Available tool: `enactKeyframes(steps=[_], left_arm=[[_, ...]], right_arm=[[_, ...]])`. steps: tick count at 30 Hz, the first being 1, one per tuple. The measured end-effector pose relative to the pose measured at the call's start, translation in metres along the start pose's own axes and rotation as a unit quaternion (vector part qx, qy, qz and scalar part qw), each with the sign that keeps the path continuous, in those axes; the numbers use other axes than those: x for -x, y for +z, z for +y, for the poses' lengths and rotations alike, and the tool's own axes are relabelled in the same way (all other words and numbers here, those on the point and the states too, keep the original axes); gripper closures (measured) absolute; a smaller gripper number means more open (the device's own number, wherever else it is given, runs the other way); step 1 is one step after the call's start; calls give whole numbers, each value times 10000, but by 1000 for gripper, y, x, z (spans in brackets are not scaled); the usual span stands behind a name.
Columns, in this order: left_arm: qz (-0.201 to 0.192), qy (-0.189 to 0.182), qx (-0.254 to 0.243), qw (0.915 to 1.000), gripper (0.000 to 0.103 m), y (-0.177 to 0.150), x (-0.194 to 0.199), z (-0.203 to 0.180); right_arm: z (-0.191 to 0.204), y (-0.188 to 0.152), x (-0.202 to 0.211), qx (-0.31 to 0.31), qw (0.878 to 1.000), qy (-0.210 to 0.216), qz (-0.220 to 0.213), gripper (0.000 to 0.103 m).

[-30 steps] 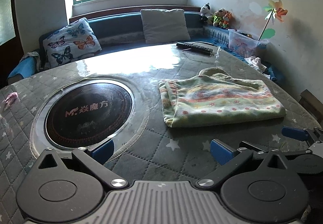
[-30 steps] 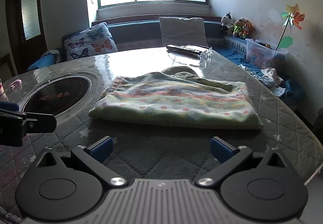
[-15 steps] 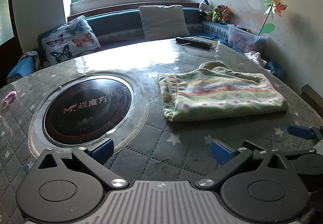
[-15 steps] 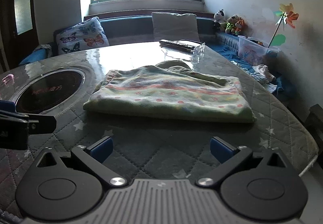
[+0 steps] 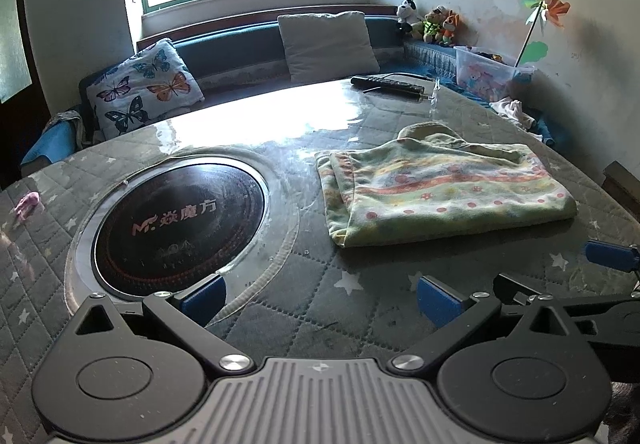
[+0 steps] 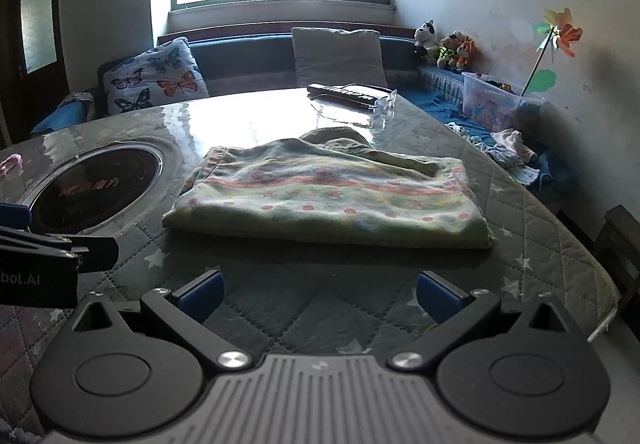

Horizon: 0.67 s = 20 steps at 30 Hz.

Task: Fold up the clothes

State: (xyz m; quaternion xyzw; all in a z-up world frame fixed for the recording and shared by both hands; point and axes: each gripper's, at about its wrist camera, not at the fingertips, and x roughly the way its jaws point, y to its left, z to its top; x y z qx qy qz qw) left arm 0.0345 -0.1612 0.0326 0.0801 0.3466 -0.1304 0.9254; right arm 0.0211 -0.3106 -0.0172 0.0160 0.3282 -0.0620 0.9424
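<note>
A folded pale green garment with red and yellow patterned stripes lies flat on the quilted round table; it also shows in the right wrist view. My left gripper is open and empty, held over the table's near part, short of the garment and left of it. My right gripper is open and empty, held near the table's front edge, facing the garment's near fold. The right gripper's blue fingertip shows at the right edge of the left wrist view.
A round black induction hob is set into the table left of the garment. A remote control lies at the table's far side. A bench with cushions, stuffed toys and a plastic box runs behind.
Both grippers have drawn back slightly from the garment and stayed open. The garment has not moved.
</note>
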Motion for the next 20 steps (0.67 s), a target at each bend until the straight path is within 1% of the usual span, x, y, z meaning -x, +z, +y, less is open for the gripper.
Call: enactKeyframes(steps=[11, 20], left_arm=[[106, -55, -15, 9999, 0, 3, -9, -3], [221, -113, -13, 9997, 0, 5, -19, -4]], right_arm=[[-4, 0, -11, -42, 9999, -100, 111, 0], [-3, 2, -22, -42, 9998, -78, 182, 0]])
